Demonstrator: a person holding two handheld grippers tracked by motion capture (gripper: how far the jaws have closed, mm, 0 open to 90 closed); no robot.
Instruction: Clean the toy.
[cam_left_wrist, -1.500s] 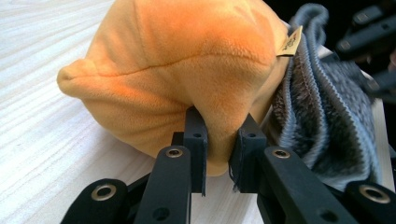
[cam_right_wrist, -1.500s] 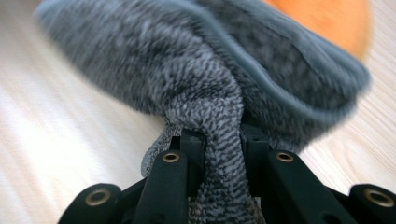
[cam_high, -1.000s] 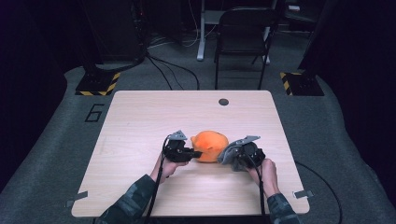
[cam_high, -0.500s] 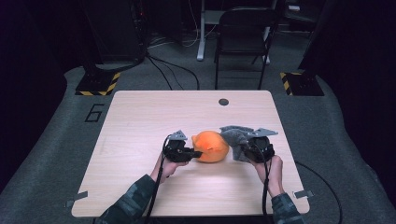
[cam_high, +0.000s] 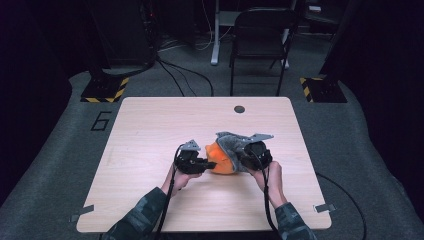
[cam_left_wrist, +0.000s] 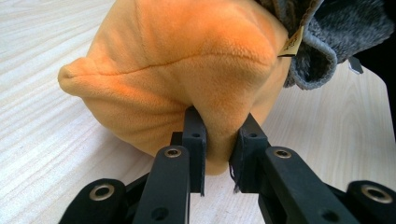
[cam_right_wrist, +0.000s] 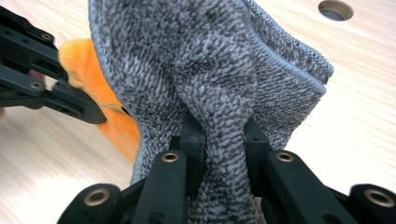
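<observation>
An orange plush cloth (cam_high: 219, 159) lies bunched near the middle of the wooden table (cam_high: 150, 130). My left gripper (cam_high: 209, 164) is shut on its near fold; in the left gripper view the pads (cam_left_wrist: 195, 135) pinch the orange plush (cam_left_wrist: 187, 60). A grey terry cloth (cam_high: 231, 142) hangs raised over the orange one's right side, with my right gripper (cam_high: 246, 156) shut on it. In the right gripper view the grey cloth (cam_right_wrist: 210, 60) rises from between the pads (cam_right_wrist: 192, 140), with orange plush (cam_right_wrist: 109, 121) and the left gripper (cam_right_wrist: 46, 79) behind it on the left.
A round cable hole (cam_high: 239, 109) sits near the table's far edge. A dark chair (cam_high: 260, 40) stands behind the table. Yellow-and-black striped bases (cam_high: 104, 90) rest on the floor at both far corners. Bare tabletop extends left and far of the cloths.
My right gripper has risen with the grey cloth and carried it left, over the orange cloth's right side. The left gripper has held still on the orange cloth.
</observation>
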